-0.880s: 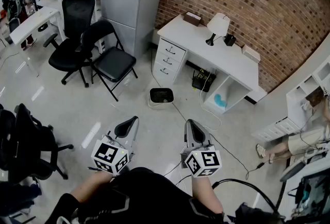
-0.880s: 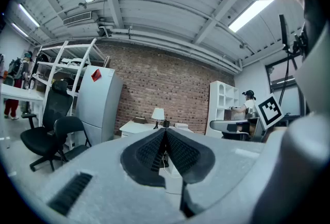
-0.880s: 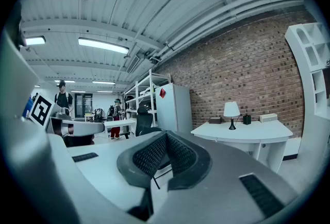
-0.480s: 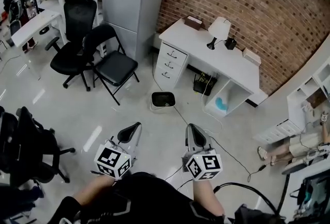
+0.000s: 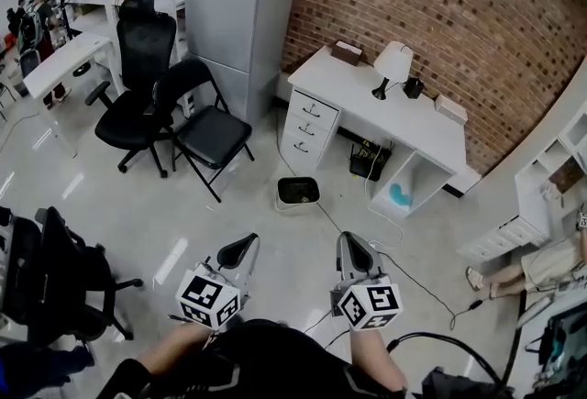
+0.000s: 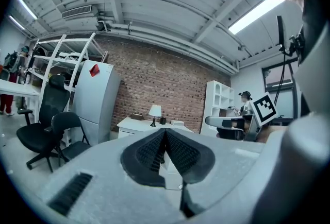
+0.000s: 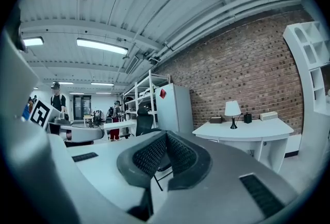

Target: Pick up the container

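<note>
Container (image 5: pixel 298 193) is taken here to be the small white-rimmed bin with a dark inside, set on the floor (image 5: pixel 138 195). It stands just on the near side of the drawer unit (image 5: pixel 308 122) of the white desk (image 5: pixel 404 117), and to the right of the black folding chair (image 5: pixel 209 127). A thin cable (image 5: pixel 367 246) is seen running over the floor from beside it toward the near right.

From above its outline looks close to square with rounded corners, so no marked long axis can be told, and an approach from any side seems equally open.

Well apart from it, on the near side, the left gripper (image 5: pixel 244 243) and the right gripper (image 5: pixel 348 241) are held side by side, both pointed level toward the far wall. The container lies ahead of them, lower down, and about midway between the two lines they point along. Neither hand is judged clearly nearer.

In the left gripper view the pads of the left gripper (image 6: pixel 165 133) are pressed together with nothing between them. The right gripper (image 7: pixel 166 138) is closed and empty likewise. The container is not made out in either gripper view. A forward and downward reach, with the jaws parted first, would be called for.
</note>
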Tool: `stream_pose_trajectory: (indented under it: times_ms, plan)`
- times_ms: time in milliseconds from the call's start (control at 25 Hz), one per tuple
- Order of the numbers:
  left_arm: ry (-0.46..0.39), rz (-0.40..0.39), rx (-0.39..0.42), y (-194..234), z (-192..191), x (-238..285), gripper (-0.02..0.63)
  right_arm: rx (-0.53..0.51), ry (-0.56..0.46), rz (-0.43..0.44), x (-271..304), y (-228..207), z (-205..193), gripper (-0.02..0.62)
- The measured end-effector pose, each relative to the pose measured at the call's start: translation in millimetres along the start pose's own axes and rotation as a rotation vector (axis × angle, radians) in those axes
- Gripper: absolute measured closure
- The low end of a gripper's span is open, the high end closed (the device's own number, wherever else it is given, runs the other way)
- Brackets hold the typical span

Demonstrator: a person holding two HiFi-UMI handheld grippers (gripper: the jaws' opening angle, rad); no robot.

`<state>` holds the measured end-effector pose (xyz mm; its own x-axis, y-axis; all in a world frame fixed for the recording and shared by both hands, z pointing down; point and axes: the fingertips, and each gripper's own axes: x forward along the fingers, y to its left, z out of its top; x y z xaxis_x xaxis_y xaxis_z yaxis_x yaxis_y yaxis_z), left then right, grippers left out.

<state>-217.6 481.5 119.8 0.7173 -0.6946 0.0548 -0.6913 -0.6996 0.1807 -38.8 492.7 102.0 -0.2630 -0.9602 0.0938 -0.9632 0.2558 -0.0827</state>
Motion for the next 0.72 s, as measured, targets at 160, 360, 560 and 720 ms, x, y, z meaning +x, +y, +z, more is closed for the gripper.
stream_pose_trajectory:
  times_ms: [160,360,560,720]
  plan:
    - [-0.007,-0.009,0.009,11,3,-1,0.595,-0.002,-0.001,-0.010,6,7,-1,0.592]
    - [-0.018,-0.015,0.011,31,6,-10,0.595,0.004,0.002,-0.028,18,22,-5,0.592]
    - [-0.030,-0.035,-0.008,53,3,-17,0.595,0.011,-0.006,-0.053,29,35,-7,0.592]
    - [-0.025,-0.042,-0.004,68,6,-11,0.595,0.013,-0.003,-0.063,43,40,-5,0.592]
